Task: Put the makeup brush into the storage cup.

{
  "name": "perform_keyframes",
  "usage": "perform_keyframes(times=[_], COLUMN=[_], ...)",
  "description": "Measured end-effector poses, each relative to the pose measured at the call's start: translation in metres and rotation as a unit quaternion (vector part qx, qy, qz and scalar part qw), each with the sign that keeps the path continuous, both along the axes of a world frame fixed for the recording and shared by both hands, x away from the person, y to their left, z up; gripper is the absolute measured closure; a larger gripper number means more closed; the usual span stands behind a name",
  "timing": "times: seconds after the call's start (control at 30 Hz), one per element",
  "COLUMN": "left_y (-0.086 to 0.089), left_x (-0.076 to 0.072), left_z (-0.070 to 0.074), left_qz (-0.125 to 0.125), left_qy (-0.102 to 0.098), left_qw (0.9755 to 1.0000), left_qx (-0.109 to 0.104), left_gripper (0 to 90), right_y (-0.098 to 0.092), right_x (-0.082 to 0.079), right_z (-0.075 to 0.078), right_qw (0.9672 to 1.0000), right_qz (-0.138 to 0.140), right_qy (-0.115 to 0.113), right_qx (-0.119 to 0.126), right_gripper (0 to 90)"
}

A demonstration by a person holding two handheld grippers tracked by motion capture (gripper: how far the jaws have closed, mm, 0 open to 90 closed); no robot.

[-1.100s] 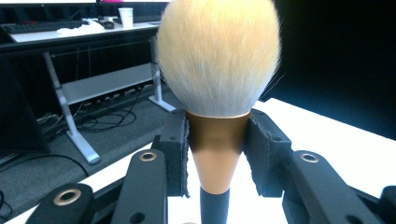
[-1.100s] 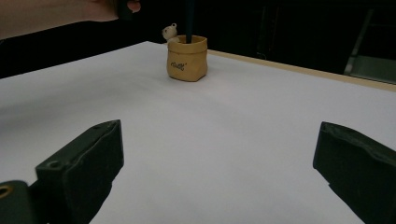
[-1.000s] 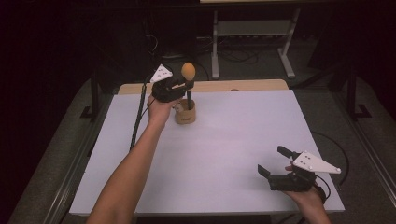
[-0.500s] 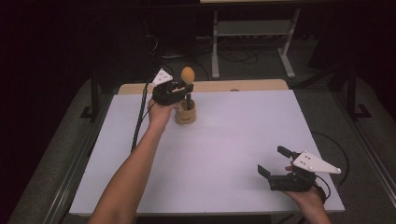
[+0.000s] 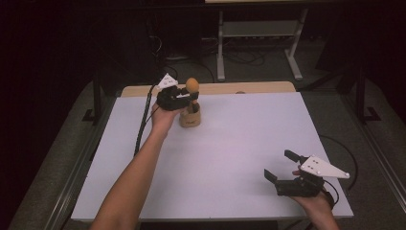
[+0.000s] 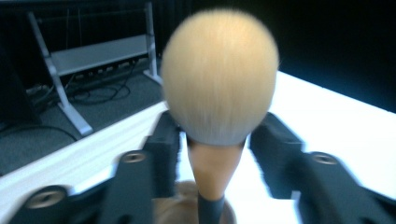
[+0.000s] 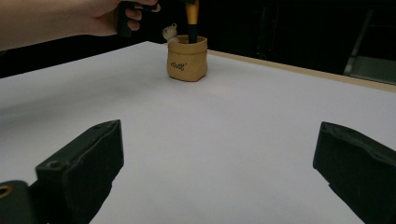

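Tan pouch (image 5: 190, 118) near the desk's (image 5: 230, 143) far-left edge holds the brush (image 5: 192, 86) upright — the left gripper (image 5: 187, 97), jaws just opened, straddles its handle without pressing. Withdrawing crookedly could topple both. Right gripper (image 5: 280, 166) — wide, empty.

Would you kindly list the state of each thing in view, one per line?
Makeup brush: upright, bristles up, handle down in the pot, between the jaws.
Small tan pot: upright on the table, holding the brush.
Left gripper: jaws just opened, pads clear of the handle.
Right gripper: open, empty.
White table: bears the pot.
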State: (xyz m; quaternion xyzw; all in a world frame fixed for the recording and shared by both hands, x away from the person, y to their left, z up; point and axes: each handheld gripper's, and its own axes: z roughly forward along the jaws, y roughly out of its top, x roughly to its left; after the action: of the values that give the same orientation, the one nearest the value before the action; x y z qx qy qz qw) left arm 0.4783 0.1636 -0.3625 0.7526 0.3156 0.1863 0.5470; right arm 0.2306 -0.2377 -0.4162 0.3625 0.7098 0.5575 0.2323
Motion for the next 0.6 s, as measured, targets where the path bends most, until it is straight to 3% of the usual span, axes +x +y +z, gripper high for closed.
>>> perform_keyframes(times=[0.03,0.07,0.2,0.6], left_y=[0.001,0.002,0.004,0.011], left_x=[0.001,0.002,0.002,-0.005], left_z=[-0.001,-0.002,-0.003,0.001], left_qz=[0.003,0.007,0.019,0.024], left_qy=[0.007,0.017,0.016,0.014], left_qw=[1.0,0.9998,0.9997,0.9996], left_qx=[-0.004,-0.006,-0.003,-0.007], left_gripper=[43.8,35.1,23.3,21.6], right_y=[0.0,0.0,0.0,0.001], right_x=[0.0,0.0,0.0,0.001], right_z=[0.0,0.0,0.0,0.0], right_qw=[1.0,1.0,1.0,1.0], right_qz=[0.0,0.0,0.0,0.002], right_qy=[0.0,0.001,-0.003,-0.002], right_qx=[0.0,0.0,-0.003,-0.002], right_gripper=[1.3,1.3,1.3,1.4])
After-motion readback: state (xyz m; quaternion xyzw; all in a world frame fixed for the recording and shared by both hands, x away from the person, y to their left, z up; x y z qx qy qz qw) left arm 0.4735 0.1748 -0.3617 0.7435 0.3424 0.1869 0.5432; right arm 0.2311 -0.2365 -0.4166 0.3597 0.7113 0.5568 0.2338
